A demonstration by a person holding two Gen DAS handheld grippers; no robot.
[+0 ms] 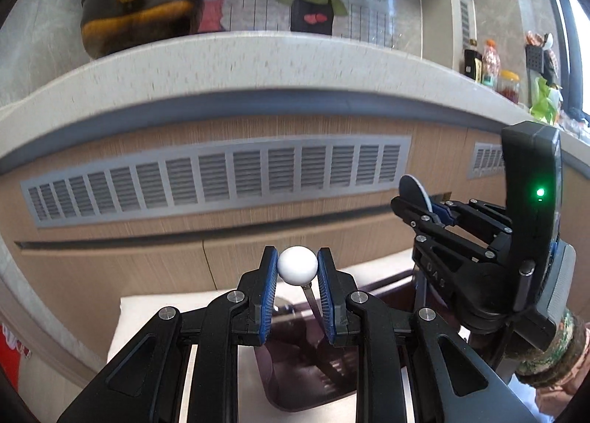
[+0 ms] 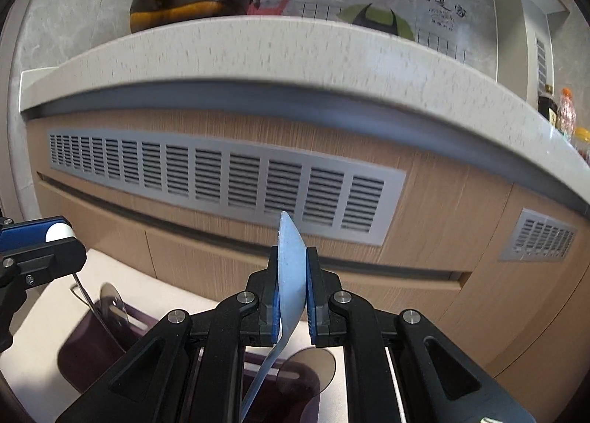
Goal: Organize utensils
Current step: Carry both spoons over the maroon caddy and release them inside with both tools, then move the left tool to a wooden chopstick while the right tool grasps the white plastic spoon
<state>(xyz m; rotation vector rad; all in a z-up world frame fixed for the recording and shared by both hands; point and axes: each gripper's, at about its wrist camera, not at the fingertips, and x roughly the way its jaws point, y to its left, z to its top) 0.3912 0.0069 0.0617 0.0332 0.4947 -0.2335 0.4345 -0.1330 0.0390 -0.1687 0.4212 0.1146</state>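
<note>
My left gripper [image 1: 297,257] is shut on the white ball end [image 1: 297,267] of a thin metal utensil. Its stem [image 1: 311,299] slants down into a dark purple utensil holder [image 1: 306,378]. In the right wrist view, my right gripper [image 2: 291,257] is shut on the broad end of a light blue flat utensil [image 2: 291,275]. That utensil's narrow part runs down toward the same holder [image 2: 84,345]. The right gripper [image 1: 424,198] shows at the right of the left wrist view. The left gripper [image 2: 55,235] and its white ball [image 2: 58,231] show at the left of the right wrist view.
The holder stands on a white surface [image 1: 155,312] in front of a wooden cabinet with a grey vent grille [image 2: 228,183]. Above is a speckled countertop [image 2: 258,54] with a black and yellow pot [image 1: 140,6]. Bottles and jars [image 1: 486,65] stand at the far right.
</note>
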